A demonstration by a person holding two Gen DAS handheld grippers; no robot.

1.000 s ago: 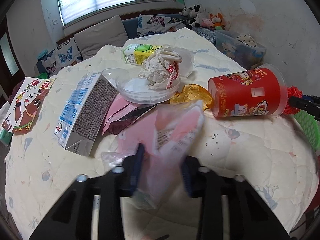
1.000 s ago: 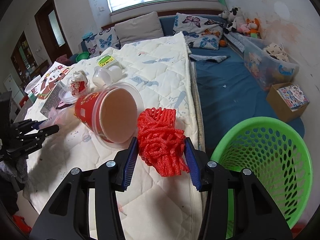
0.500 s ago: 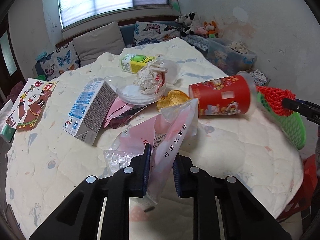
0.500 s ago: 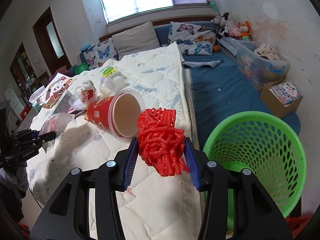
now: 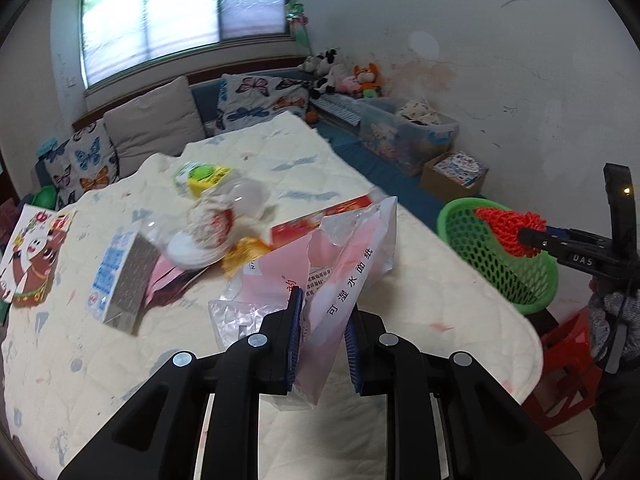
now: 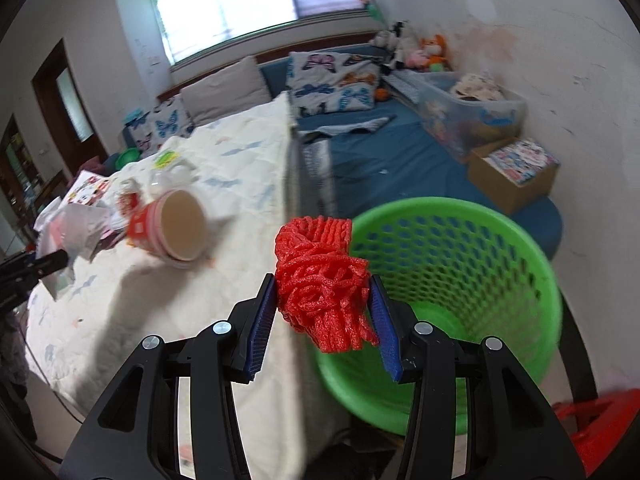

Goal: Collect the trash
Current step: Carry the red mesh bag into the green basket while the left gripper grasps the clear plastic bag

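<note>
This is a room in a home. It has a window (image 5: pixel 184 12), butterfly cushions (image 6: pixel 336 80), soft toys (image 5: pixel 340 74) and a quilt-covered table (image 5: pixel 120 360).

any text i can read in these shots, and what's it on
"可湿水面纸": down the side of the pink tissue pack clamped in the left gripper.
"DAS": white letters on the right gripper.
Small print on the pack, the milk carton and the red cup: too blurred to read.

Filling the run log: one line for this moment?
left gripper: shut on pink plastic wrapper | right gripper: shut on red foam net, at green perforated basket rim
</note>
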